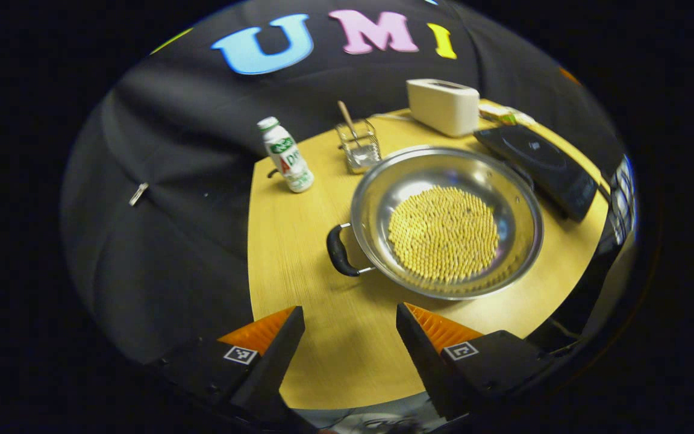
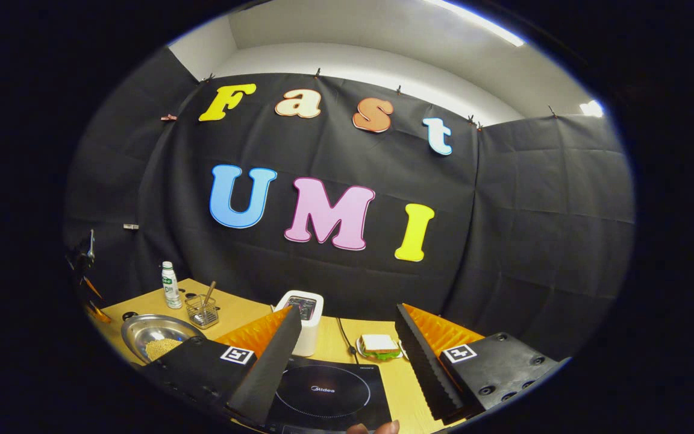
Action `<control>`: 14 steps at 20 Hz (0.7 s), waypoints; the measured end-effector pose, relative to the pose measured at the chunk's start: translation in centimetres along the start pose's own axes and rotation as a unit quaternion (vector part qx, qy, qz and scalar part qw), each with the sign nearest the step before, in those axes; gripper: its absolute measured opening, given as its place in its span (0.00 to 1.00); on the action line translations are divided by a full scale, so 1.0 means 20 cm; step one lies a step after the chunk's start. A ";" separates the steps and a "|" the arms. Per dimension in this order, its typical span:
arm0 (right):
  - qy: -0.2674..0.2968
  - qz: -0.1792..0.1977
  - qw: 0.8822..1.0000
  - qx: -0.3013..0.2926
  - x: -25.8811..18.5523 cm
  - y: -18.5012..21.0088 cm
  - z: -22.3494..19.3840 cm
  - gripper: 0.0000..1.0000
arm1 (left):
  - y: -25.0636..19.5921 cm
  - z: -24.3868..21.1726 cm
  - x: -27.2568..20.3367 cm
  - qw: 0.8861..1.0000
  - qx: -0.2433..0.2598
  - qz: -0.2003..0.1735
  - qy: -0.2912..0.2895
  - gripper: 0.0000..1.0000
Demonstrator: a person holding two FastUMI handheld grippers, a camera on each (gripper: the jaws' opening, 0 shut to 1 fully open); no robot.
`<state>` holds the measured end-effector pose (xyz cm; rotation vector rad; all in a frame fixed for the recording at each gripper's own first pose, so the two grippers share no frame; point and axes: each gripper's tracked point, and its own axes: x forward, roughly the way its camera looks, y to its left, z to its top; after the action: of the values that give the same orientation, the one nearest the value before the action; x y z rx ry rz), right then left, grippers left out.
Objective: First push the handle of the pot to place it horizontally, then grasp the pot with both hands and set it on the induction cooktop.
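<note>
While the left gripper (image 1: 350,337) hangs above the near edge of the table (image 1: 299,241), tipped down, its fingers are spread wide with nothing between them; the pot (image 1: 446,223) sits just ahead, full of small yellow bits, its black handle (image 1: 340,250) sticking out to the left; the induction cooktop (image 1: 540,163) lies just behind it; the right gripper (image 2: 347,337) is held level over the cooktop, fingers also spread wide and holding nothing.

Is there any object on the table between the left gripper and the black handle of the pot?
Nothing visible stands between them. In the left gripper view, the left gripper is open, and only bare table lies between it and the pot handle. The bottle and glass holder stand farther back.
</note>
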<state>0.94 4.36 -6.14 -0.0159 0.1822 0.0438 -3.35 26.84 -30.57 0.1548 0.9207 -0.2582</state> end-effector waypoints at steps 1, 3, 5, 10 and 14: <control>0.008 0.011 1.000 0.007 0.00 0.03 -0.03 0.98 | -0.02 0.04 -0.02 0.999 -0.040 -0.008 -0.019 0.96; 0.031 0.035 0.999 0.021 0.00 0.11 -0.07 0.98 | -0.03 0.12 -0.07 0.992 -0.110 -0.019 -0.051 0.96; 0.056 0.055 0.996 0.034 0.01 0.18 -0.13 0.98 | -0.01 0.19 -0.09 0.986 -0.147 -0.016 -0.075 0.96; 0.141 0.114 0.979 0.089 0.04 0.42 -0.29 0.98 | -0.01 0.26 -0.03 0.988 -0.136 -0.017 -0.078 0.95; 0.252 0.137 0.949 0.132 0.07 0.63 -0.52 0.98 | -0.02 0.30 0.08 0.989 -0.132 -0.036 -0.064 0.95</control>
<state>-0.15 16.87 -16.67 0.2693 0.7010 0.2951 2.04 24.76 -28.40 -0.1383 0.8256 -0.2086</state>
